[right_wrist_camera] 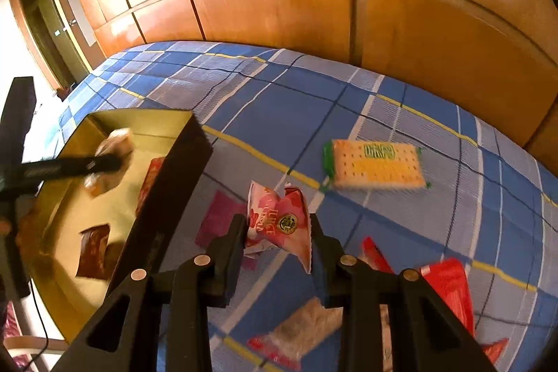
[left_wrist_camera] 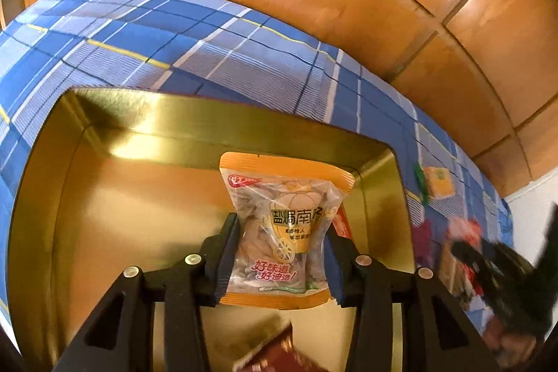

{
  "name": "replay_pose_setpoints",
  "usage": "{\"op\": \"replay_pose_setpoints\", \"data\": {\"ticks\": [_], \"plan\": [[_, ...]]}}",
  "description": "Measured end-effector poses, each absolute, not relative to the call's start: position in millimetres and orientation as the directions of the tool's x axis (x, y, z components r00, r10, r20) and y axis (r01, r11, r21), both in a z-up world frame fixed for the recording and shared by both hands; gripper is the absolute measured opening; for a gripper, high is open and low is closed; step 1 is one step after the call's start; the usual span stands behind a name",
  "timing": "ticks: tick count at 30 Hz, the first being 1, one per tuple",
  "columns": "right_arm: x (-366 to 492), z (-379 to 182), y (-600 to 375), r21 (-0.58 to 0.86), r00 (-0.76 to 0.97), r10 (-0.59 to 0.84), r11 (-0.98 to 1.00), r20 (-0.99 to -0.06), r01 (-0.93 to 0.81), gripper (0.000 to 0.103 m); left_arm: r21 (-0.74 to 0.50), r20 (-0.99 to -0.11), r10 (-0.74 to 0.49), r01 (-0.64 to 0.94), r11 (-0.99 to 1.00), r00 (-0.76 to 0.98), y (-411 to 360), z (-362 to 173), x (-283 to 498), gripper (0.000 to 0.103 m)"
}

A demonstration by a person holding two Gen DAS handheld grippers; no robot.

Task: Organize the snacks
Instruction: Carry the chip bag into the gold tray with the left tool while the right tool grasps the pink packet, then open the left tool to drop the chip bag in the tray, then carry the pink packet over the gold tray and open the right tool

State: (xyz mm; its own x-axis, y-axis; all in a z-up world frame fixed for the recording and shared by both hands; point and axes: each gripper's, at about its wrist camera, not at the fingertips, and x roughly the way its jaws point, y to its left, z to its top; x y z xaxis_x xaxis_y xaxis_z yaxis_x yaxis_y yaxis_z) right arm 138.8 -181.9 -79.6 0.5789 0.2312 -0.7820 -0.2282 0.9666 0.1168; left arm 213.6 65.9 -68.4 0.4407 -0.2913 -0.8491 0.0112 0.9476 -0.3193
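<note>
Left claw [left_wrist_camera: 280, 253] pinches pumpkin-seed packet [left_wrist_camera: 284, 232] over gold box [left_wrist_camera: 104, 197]. Right claw [right_wrist_camera: 277, 244] pinches pink snack packet [right_wrist_camera: 279, 222] above bed [right_wrist_camera: 348, 100]. Risk: thin corner grip slips; packet lands outside box.

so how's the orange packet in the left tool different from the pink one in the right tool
The orange packet is flat, with a clear window showing its contents, and hangs over the gold box. The pink packet is opaque and crumpled, over the plaid sheet outside the box. Both are small sealed snacks pinched between tool fingers.
</note>
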Motion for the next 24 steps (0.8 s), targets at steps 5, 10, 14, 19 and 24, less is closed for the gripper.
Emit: {"op": "replay_pose_setpoints", "data": {"ticks": [5, 10, 14, 19, 24], "plan": [[115.9, -83.8, -181.2, 0.12, 0.58, 0.228, 0.968, -0.782, -0.218, 0.033, -0.297, -0.849, -0.262, -0.005, 0.955, 0.46, 64.8, -65.2, 208.7, 0.059], [97.3, -87.9, -178.2, 0.146, 0.579, 0.241, 0.968, -0.779, -0.206, 0.033, -0.255, -0.83, -0.209, -0.017, 0.967, 0.517, 65.0, -47.1, 172.6, 0.059], [83.2, -88.8, -172.4, 0.178, 0.577, 0.268, 0.962, -0.772, -0.208, 0.033, -0.198, -0.813, -0.147, -0.029, 0.98, 0.564, 63.7, -33.6, 137.8, 0.059], [64.4, -89.2, -156.0, 0.197, 0.573, 0.296, 0.953, -0.765, -0.229, 0.033, -0.155, -0.785, -0.104, -0.032, 0.987, 0.611, 65.5, -22.3, 101.5, 0.059], [49.5, -87.6, -140.5, 0.214, 0.57, 0.326, 0.943, -0.754, -0.257, 0.033, -0.129, -0.769, -0.084, -0.025, 0.991, 0.633, 67.4, -16.2, 71.5, 0.06]]}}
